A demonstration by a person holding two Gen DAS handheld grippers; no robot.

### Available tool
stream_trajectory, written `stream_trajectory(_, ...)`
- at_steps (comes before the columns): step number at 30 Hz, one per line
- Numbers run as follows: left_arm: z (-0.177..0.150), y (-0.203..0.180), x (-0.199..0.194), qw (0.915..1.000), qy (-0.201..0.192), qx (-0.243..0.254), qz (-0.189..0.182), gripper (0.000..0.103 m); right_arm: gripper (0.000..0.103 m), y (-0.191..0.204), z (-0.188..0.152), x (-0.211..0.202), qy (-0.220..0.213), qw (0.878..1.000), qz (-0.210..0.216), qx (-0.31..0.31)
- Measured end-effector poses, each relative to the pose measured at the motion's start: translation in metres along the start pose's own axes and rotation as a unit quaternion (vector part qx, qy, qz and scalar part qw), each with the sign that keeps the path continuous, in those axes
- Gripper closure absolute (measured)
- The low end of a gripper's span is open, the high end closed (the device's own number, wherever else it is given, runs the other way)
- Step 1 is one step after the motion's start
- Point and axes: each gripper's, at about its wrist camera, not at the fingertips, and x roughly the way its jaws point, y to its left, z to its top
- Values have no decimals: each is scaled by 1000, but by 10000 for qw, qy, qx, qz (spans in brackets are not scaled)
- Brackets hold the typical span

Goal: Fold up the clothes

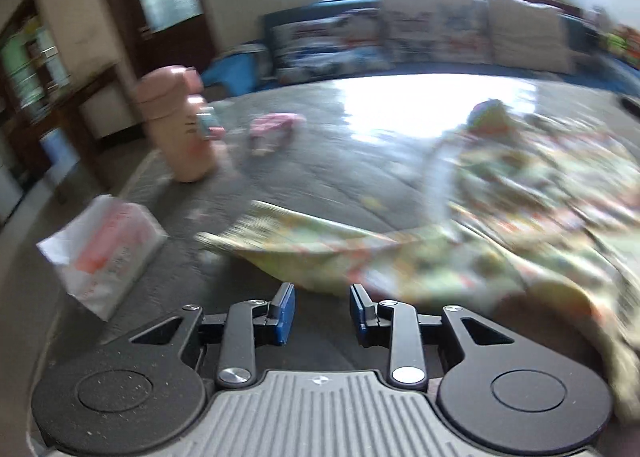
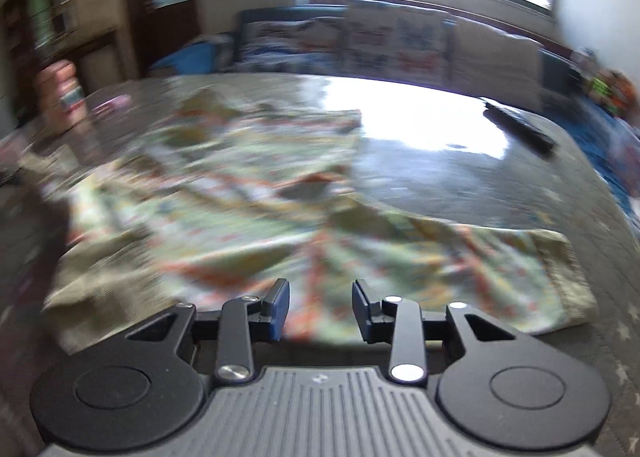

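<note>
A pale green garment with a busy orange and red print point(image 1: 460, 241) lies spread on the grey table point(image 1: 340, 161), blurred by motion. In the left wrist view it fills the right half, and my left gripper point(image 1: 322, 311) stands open at its near left edge with nothing between its blue pads. In the right wrist view the same garment point(image 2: 248, 193) covers the left and middle of the table point(image 2: 460, 177). My right gripper point(image 2: 320, 309) is open just above the garment's near hem, and its pads press on nothing.
A pink bottle point(image 1: 176, 125) stands at the table's left, with a small pink item point(image 1: 272, 129) behind it. A white packet with red print point(image 1: 104, 253) lies near the left edge. A dark remote-like object point(image 2: 520, 129) rests at the far right. A sofa with cushions point(image 1: 400, 37) lies beyond.
</note>
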Motion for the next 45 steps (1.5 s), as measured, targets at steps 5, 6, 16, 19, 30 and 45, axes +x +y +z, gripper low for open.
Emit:
stream_trajectory(5,-32,-49,-32,9938,64,507,-991,56,68,51,-13,-11,64,9950,415,-902)
stream_trajectory(6,-37,-59,-36,9916,61,624,-1133,56,67,58,-16,-11,77,9928,423,-1117)
stream_trajectory(16,-58,-132,-44,9730,120,1119,-2015,53,53,98,-44,-10,-112,9682,372,-2472)
stream_trajectory(19,-57,-141,-40,9702,194,1128,-2135,72,52,102,-45,-10,-202,9645,434,-2597)
stream_trajectory(30,-3,-123,-53,9594,-61,729,-2725,97,48,111,-39,-4,-664,9517,587,-2940)
stream_trajectory(45,-24,-90,-54,9705,-477,1518,-1810,54,99,66,9,-17,-891,9789,1512,-1045)
